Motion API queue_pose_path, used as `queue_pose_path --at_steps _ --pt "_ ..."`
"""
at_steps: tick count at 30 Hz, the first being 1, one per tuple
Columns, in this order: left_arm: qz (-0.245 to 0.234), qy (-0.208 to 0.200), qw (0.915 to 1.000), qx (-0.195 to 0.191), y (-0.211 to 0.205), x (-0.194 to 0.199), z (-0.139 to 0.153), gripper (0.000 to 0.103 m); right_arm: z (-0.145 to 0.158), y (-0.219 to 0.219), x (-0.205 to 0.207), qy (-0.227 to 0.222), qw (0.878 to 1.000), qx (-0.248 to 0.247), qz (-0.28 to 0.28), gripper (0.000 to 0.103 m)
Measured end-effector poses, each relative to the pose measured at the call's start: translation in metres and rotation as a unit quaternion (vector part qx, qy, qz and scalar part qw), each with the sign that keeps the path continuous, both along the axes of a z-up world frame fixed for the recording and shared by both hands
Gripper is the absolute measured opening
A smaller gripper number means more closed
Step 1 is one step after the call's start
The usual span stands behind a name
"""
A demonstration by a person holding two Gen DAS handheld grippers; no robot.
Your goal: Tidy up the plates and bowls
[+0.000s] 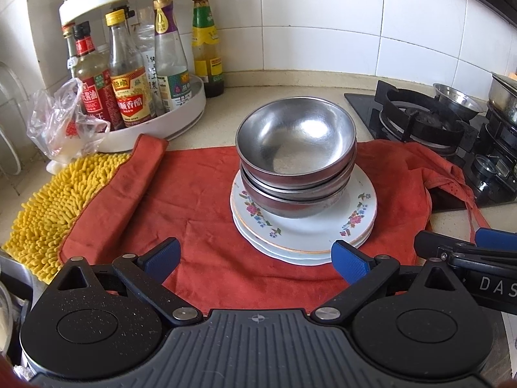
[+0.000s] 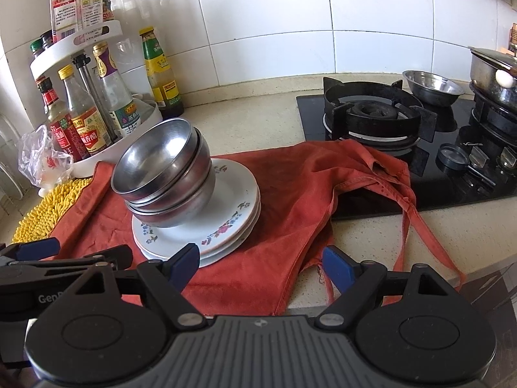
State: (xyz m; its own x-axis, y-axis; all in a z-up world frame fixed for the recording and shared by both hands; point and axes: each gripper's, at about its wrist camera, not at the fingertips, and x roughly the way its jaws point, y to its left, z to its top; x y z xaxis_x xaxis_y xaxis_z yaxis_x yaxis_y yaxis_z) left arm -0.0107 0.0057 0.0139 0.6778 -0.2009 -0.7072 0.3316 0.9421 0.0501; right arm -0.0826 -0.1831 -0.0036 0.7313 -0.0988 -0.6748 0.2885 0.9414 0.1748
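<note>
On the red cloth point(image 1: 200, 194) at the middle of the bench point(image 1: 290, 93), three steel bowls point(image 1: 295, 148) are seen nested, empty, upon a stack of floral plates point(image 1: 323, 226). The stacking appears finished, or a lift of the whole pile is called for next. Both the left tool point(image 1: 257, 258) and right tool point(image 2: 260, 263) are held wide open, nothing gripped, just short of the plates. Behind, sauce bottles are kept in a white rack point(image 1: 181, 113).

White glossy wall tiles point(image 2: 274, 16) backed a speckled beige tabletop point(image 2: 252, 113) in soft daylight. A black gas hob point(image 2: 452, 174) sat at the right, and a white two-tier condiment rack point(image 1: 181, 110) filled the left corner.
</note>
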Motion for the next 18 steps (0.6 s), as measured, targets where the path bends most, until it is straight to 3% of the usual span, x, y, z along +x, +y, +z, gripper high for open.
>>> queue_pose_path --at_steps 18 --pt "-0.010 -0.020 0.9997 0.006 -0.0019 -0.0026 -0.0012 0.101 -0.0024 -0.0010 -0.0010 0.005 1.000 0.007 -0.005 0.081"
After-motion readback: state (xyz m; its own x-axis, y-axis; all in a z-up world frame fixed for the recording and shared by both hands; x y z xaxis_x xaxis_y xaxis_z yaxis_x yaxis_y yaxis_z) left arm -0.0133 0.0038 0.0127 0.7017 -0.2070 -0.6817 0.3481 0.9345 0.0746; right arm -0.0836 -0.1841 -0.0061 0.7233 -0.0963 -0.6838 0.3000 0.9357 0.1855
